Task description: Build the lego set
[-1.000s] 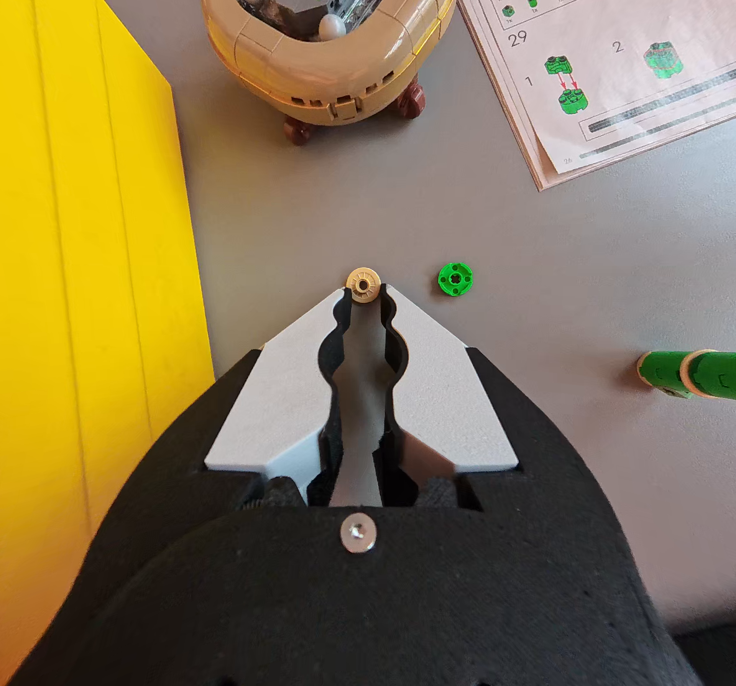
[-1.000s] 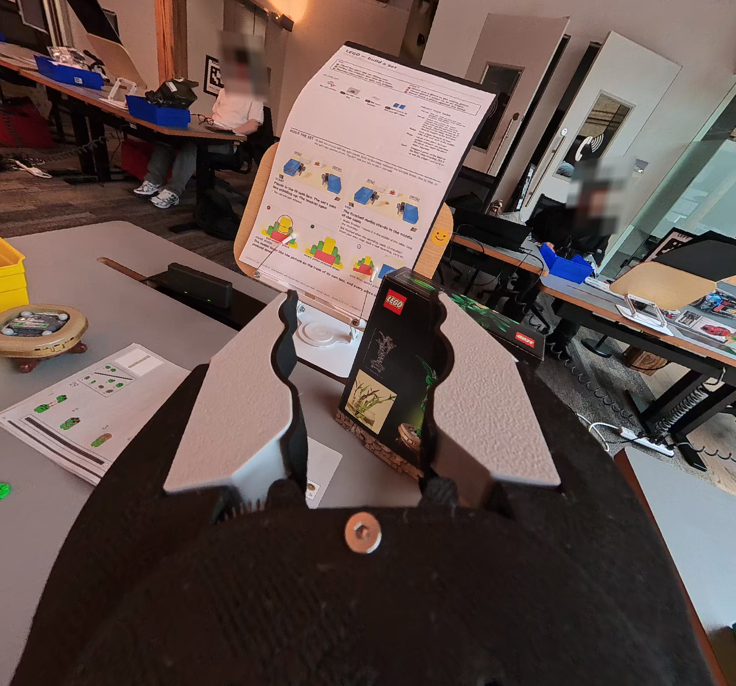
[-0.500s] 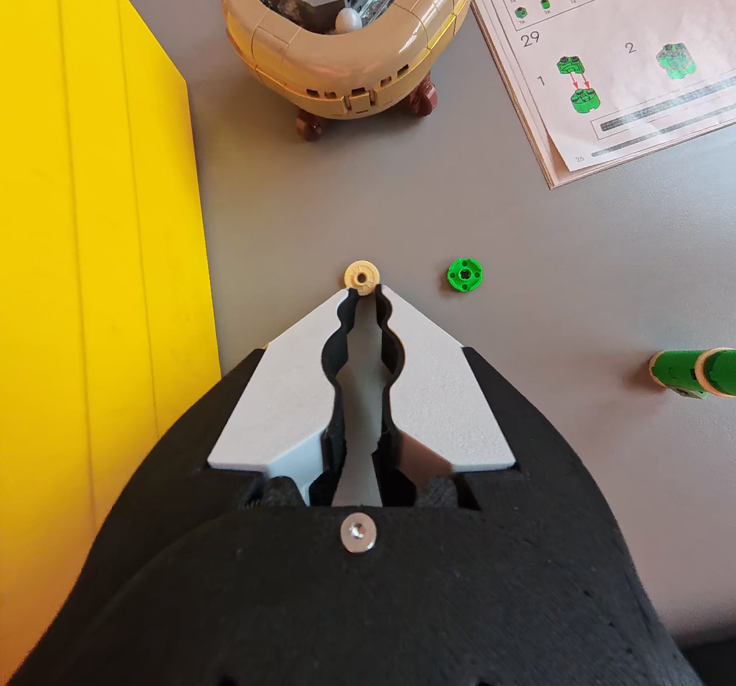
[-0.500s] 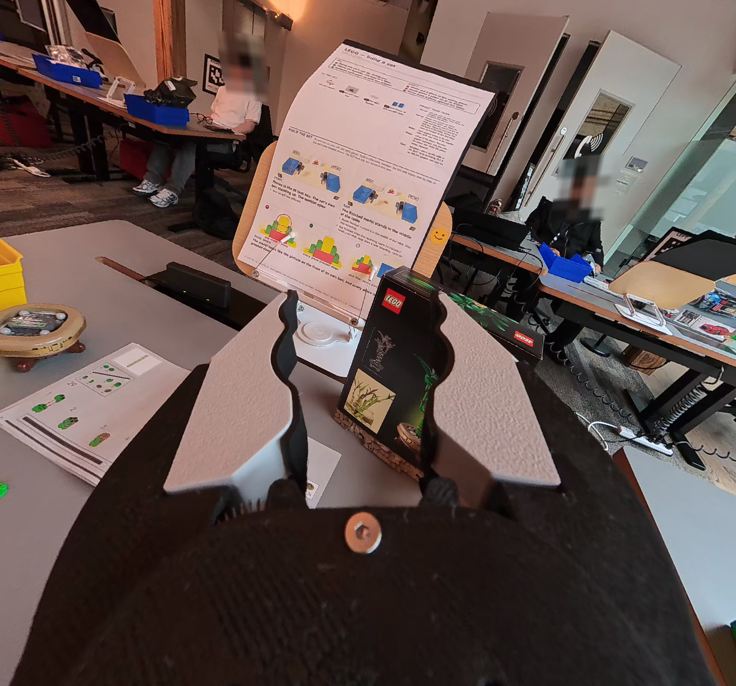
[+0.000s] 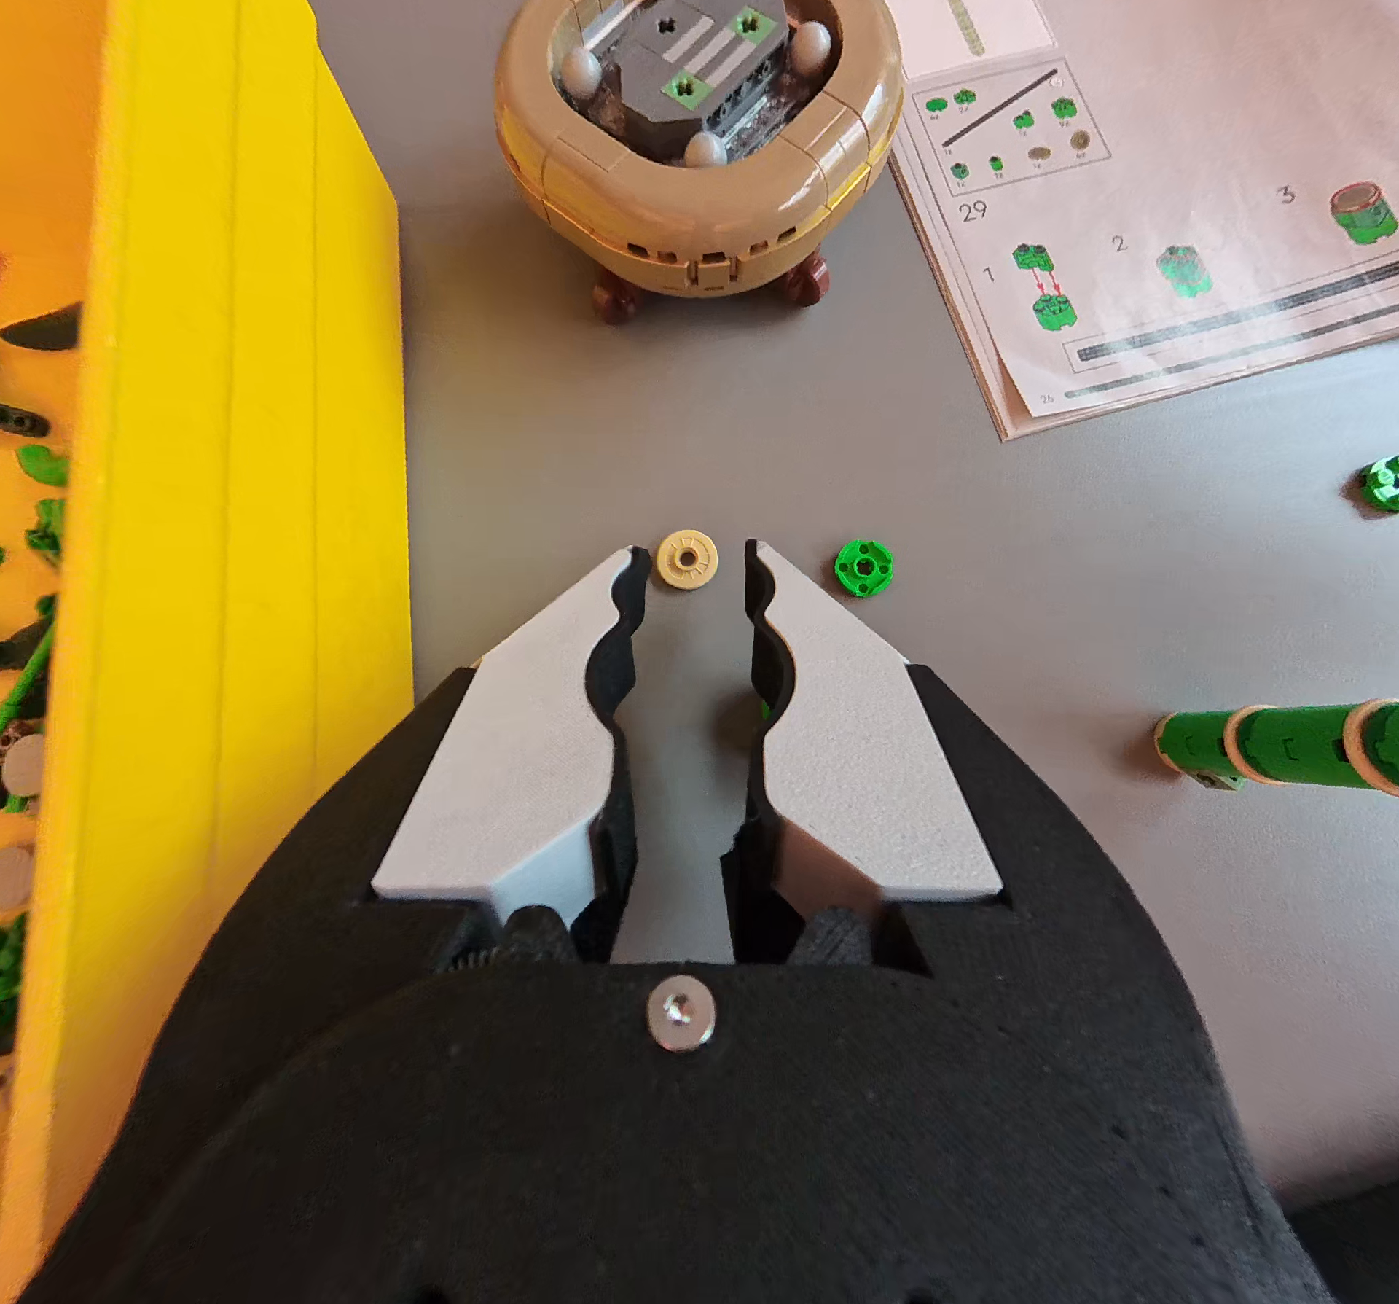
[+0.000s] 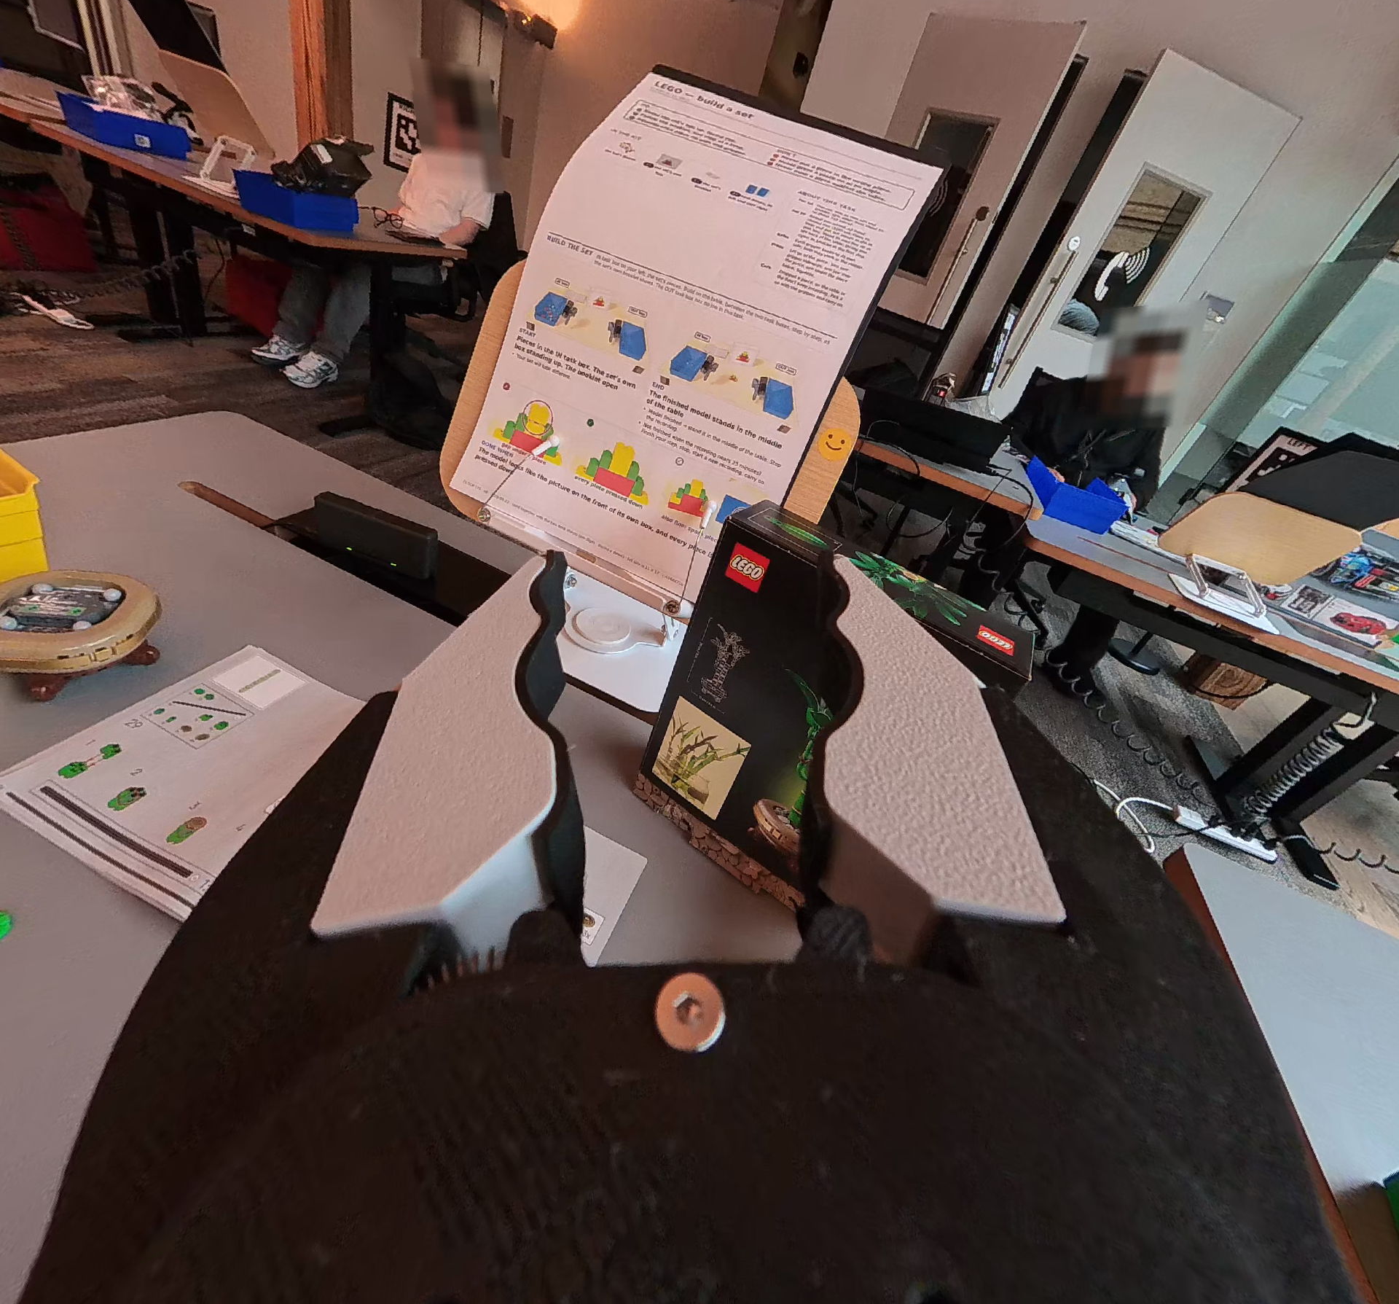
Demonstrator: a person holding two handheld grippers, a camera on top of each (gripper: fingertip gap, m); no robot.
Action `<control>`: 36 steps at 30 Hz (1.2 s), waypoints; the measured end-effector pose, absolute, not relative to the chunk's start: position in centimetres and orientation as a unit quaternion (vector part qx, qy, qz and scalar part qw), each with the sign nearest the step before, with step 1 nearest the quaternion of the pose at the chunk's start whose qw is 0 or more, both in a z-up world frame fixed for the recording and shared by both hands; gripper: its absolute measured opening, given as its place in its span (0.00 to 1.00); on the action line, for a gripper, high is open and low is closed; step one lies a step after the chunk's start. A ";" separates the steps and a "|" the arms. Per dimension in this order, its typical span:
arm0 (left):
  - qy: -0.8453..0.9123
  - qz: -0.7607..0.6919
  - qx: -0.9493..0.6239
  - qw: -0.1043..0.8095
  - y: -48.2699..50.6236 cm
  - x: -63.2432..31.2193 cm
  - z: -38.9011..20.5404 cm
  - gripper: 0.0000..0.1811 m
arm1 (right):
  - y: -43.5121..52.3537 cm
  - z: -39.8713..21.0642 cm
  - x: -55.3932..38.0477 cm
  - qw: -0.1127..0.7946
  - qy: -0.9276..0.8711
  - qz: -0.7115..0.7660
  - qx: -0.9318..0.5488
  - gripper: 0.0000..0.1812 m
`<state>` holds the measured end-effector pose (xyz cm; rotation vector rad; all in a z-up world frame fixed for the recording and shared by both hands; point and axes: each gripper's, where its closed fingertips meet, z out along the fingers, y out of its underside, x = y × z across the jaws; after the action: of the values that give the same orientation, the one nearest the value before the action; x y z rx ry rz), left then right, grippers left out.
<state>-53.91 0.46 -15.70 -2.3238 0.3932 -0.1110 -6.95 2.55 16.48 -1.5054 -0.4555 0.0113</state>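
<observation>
In the left wrist view my left gripper [image 5: 696, 556] is open above the grey table, its tips either side of a small tan round piece [image 5: 687, 560] that lies flat. A green round plate [image 5: 864, 568] lies just to the right. A green bamboo stalk with tan rings [image 5: 1287, 745] lies at the right edge. The tan pot model [image 5: 696, 132] stands farther ahead; it also shows in the right wrist view [image 6: 68, 624]. My right gripper [image 6: 696, 594] is open, empty and held up off the table.
A yellow bin [image 5: 189, 510] with loose pieces lines the left. The open instruction booklet [image 5: 1173, 207] lies at the right rear. Another green piece [image 5: 1381, 484] sits at the right edge. The black set box [image 6: 749, 684] and an instruction sheet stand [image 6: 681, 328] are ahead of the right gripper. The left gripper's tips are roughly 55 centimetres from the right gripper's. The left tips stand about 15 centimetres off the green piece [image 5: 1381, 484].
My left gripper has opened and let go of the tan round piece, which now lies on the table between the tips. The gripper has risen and tilted. The right gripper has not moved.
</observation>
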 end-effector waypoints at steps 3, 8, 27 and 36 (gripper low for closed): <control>0.152 -0.048 -0.910 0.384 0.6 -53.8 -15.6 0.15 | 2.6 16.5 -6.9 0.707 -0.204 0.005 -0.678 0.36; 0.157 -0.047 -0.910 0.380 0.6 -53.6 -15.9 0.15 | 2.5 16.5 -6.6 0.707 -0.202 0.006 -0.678 0.36; 0.149 -0.046 -0.910 0.383 0.7 -53.7 -15.9 0.15 | 2.3 16.2 -6.8 0.698 -0.205 0.022 -0.685 0.35; 0.139 -0.047 -0.913 0.380 0.9 -54.2 -15.6 0.15 | 2.2 16.4 -6.6 0.701 -0.201 0.027 -0.684 0.34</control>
<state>-54.24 0.88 -15.59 -2.3317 0.3538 -0.1196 -6.62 2.22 16.36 -1.5238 -0.4470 0.0604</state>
